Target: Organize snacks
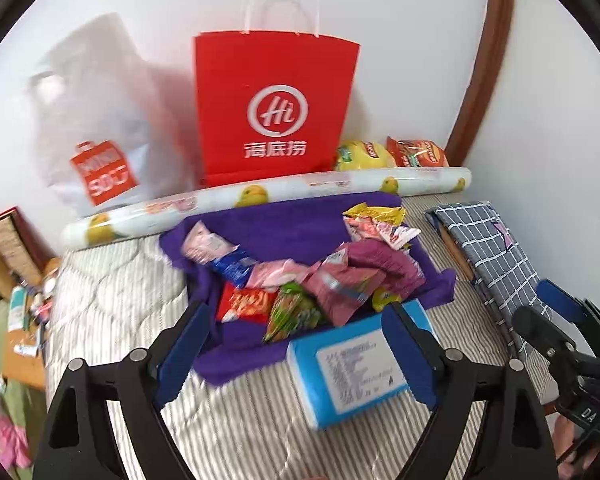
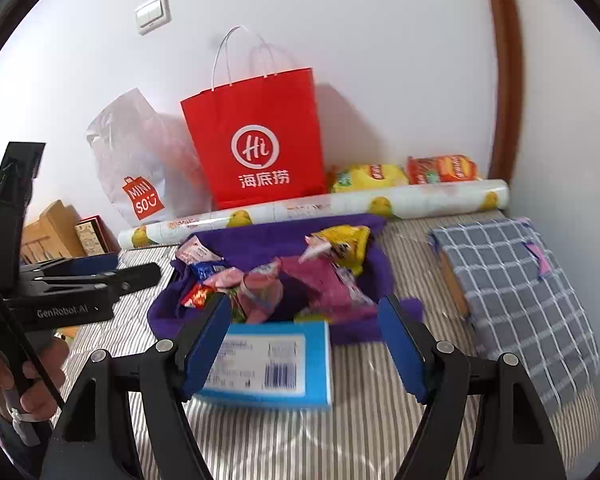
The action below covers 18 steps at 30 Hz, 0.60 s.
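A pile of snack packets (image 1: 300, 280) in pink, red, green, yellow and blue lies on a purple cloth (image 1: 284, 224) on the striped mattress; it also shows in the right wrist view (image 2: 284, 280). A blue tissue pack (image 1: 352, 368) lies at the cloth's near edge, also seen in the right wrist view (image 2: 272, 360). My left gripper (image 1: 300, 352) is open and empty, just short of the pile. My right gripper (image 2: 306, 340) is open and empty, over the tissue pack. A red paper bag (image 1: 272, 108) stands at the wall.
A white Miniso plastic bag (image 1: 100, 140) leans left of the red bag. A duck-print roll (image 1: 260, 196) lies behind the cloth. Yellow and red chip bags (image 1: 392, 154) sit at the wall. A checked grey fabric bundle (image 2: 516, 300) lies to the right. Clutter sits beyond the left edge.
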Motion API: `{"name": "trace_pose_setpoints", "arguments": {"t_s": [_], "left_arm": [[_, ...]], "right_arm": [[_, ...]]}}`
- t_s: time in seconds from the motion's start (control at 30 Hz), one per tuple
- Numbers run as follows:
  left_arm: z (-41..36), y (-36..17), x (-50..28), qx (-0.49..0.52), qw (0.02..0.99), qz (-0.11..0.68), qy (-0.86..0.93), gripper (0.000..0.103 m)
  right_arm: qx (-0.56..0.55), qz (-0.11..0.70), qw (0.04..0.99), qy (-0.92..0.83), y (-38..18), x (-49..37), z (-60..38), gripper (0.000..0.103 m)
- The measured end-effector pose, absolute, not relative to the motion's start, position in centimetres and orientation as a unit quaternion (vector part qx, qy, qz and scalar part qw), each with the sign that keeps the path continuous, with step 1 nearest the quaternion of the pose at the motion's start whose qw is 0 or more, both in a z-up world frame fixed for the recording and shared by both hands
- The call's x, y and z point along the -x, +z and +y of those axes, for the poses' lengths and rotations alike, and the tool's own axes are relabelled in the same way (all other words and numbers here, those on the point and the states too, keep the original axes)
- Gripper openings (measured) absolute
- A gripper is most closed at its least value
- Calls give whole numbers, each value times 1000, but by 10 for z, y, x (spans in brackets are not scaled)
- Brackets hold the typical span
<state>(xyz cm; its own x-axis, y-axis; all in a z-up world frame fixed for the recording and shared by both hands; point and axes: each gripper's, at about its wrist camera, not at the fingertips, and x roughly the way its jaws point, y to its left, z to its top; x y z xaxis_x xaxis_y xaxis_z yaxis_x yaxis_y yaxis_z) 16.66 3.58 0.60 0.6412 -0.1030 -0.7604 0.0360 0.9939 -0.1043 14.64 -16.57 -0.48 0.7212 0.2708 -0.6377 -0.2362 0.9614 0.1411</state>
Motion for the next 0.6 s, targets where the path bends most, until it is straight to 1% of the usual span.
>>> {"name": "trace_pose_setpoints", "arguments": {"t_s": [0.13,0.2,0.3,0.37,0.47,0.6], "left_arm": [[30,16,-134,43,910,411,-38,92],[22,21,-115,43,912,406,-42,93],[9,30,-91,35,914,401,-37,94],[1,36,-76,28,919,392,-32,94],[-7,42,-54,31,924,380,-33,98],[-16,43,-39,40,923,381,-33,98]], "right_arm": [[-20,338,933,122,0,-109,-175,91],[-16,331,937,114,4,-90,-180,94],[-4,337,936,99,10,-69,-185,94],[7,333,939,83,17,-52,-190,97],[6,322,944,77,26,-31,-199,103],[4,316,945,82,35,-13,-206,103]]}}
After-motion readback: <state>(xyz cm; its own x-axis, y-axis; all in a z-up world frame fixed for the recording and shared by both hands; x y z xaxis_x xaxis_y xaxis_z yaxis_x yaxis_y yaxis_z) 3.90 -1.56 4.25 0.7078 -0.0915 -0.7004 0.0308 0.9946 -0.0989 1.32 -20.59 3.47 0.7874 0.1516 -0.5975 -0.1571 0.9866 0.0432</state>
